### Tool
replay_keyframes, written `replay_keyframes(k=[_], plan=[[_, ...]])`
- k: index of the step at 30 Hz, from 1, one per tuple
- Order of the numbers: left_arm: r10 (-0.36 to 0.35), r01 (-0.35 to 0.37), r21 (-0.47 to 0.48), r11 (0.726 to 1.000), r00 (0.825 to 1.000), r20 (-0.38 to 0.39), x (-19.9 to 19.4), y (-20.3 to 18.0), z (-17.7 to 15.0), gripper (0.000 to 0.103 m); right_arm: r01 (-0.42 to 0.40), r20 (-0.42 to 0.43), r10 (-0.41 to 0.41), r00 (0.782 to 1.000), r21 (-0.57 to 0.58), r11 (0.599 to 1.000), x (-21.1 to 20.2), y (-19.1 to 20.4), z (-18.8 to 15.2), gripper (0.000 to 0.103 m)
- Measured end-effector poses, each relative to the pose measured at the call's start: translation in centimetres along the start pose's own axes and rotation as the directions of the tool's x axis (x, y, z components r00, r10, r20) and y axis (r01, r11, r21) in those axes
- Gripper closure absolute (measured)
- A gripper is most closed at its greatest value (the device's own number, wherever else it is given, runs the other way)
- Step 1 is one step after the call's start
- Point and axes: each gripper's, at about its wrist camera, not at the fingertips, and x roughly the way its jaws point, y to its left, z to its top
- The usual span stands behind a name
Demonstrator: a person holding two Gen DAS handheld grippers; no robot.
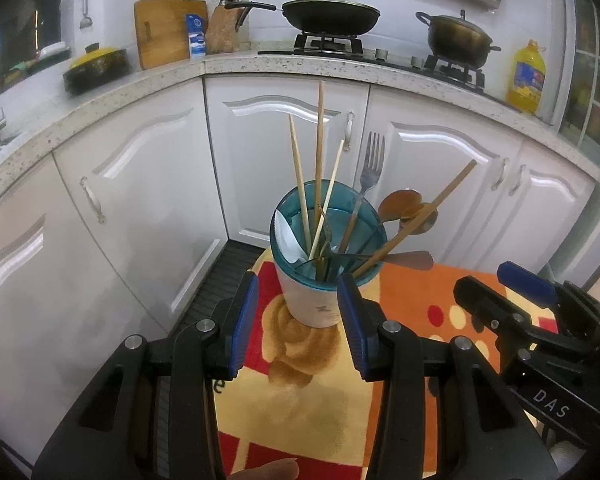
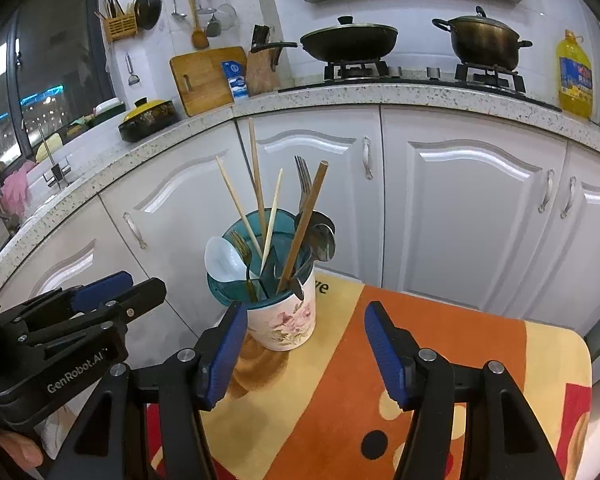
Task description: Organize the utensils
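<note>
My left tongs [image 1: 298, 324] and right tongs [image 2: 306, 356] gape empty; the holder [image 2: 280, 312] stands ahead-left of the right, near the counter [image 2: 500, 360] edge; only this view shows its flowers.

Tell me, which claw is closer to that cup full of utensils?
The left claw: its open jaws sit either side of the utensil cup. The right claw, also open, is farther back, with the cup by its left finger.
</note>
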Motion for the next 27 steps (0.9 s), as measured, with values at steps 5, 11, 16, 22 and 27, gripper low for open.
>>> replay_keyframes(k=[5, 11, 16, 22, 27], plan=[[-0.004, 0.004, -0.003, 1.0, 1.0, -0.008, 0.24, -0.08, 0.03, 0.063, 0.003, -0.003, -0.003, 1.0, -0.001, 1.0, 0.12, 0.0, -0.08, 0.044], [-0.005, 0.005, -0.002, 1.0, 1.0, -0.009, 0.25, -0.13, 0.04, 0.063, 0.009, -0.004, -0.009, 1.0, -0.005, 1.0, 0.22, -0.05, -0.12, 0.043], [0.0, 0.0, 0.001, 1.0, 1.0, -0.014, 0.34, -0.2, 0.16, 0.063, 0.009, -0.016, -0.009, 1.0, 0.002, 1.0, 0.49, -0.56, -0.26, 0.043], [-0.004, 0.004, 0.004, 1.0, 1.0, -0.014, 0.65, -0.38, 0.32, 0.063, 0.015, -0.011, -0.015, 1.0, -0.002, 1.0, 0.52, -0.75, 0.19, 0.043], [-0.003, 0.003, 0.001, 1.0, 1.0, -0.016, 0.85, -0.29, 0.31, 0.063, 0.012, -0.011, -0.012, 1.0, -0.005, 1.0, 0.8, -0.7, 0.31, 0.043]])
